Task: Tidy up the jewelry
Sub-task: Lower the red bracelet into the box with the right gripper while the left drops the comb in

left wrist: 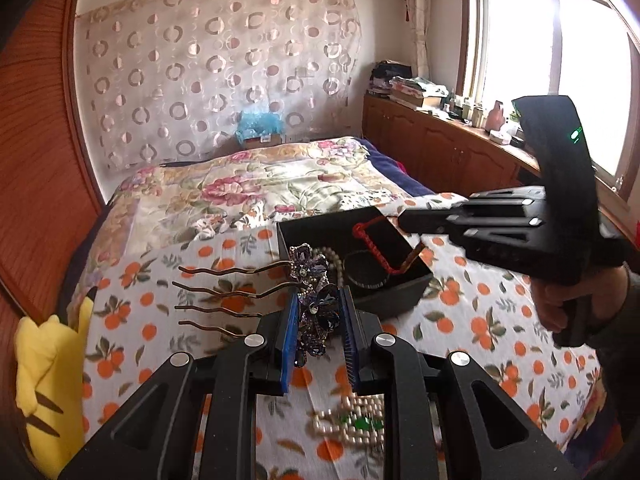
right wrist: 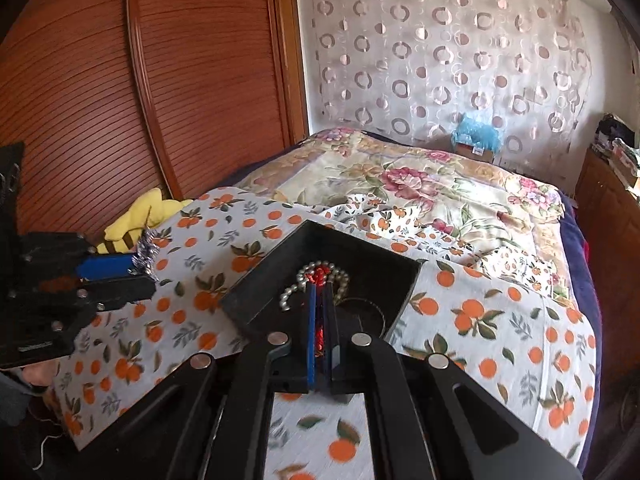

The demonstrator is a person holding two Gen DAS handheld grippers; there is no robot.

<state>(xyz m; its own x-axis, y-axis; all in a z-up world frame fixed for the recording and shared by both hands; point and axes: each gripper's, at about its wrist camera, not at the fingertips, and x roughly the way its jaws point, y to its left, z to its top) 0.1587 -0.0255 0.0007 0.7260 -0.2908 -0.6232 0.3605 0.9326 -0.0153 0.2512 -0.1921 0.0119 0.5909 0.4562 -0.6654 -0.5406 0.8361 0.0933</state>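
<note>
My left gripper (left wrist: pixel 320 304) is shut on a purple jewelled hair comb (left wrist: pixel 316 296), whose wavy metal prongs point left over the orange-print cloth (left wrist: pixel 480 320). The same gripper (right wrist: pixel 140 270) with the sparkling comb (right wrist: pixel 145 249) shows at the left of the right wrist view. A black box (left wrist: pixel 384 300) holds a pearl necklace (right wrist: pixel 296 280) and a thin bangle (right wrist: pixel 372 308). My right gripper (right wrist: pixel 320 292) hovers over the box, shut on a red cord bracelet (right wrist: pixel 319 278). In the left wrist view that bracelet (left wrist: pixel 362 238) hangs from the right gripper (left wrist: pixel 406 220). A pearl and green bead piece (left wrist: pixel 352 420) lies on the cloth under the left gripper.
A yellow plush toy (left wrist: pixel 48 380) lies at the cloth's left edge beside the wooden wardrobe (right wrist: pixel 120 100). A floral quilt (left wrist: pixel 260 184) covers the bed behind the box. A low wooden cabinet (left wrist: pixel 440 148) with clutter runs under the window on the right.
</note>
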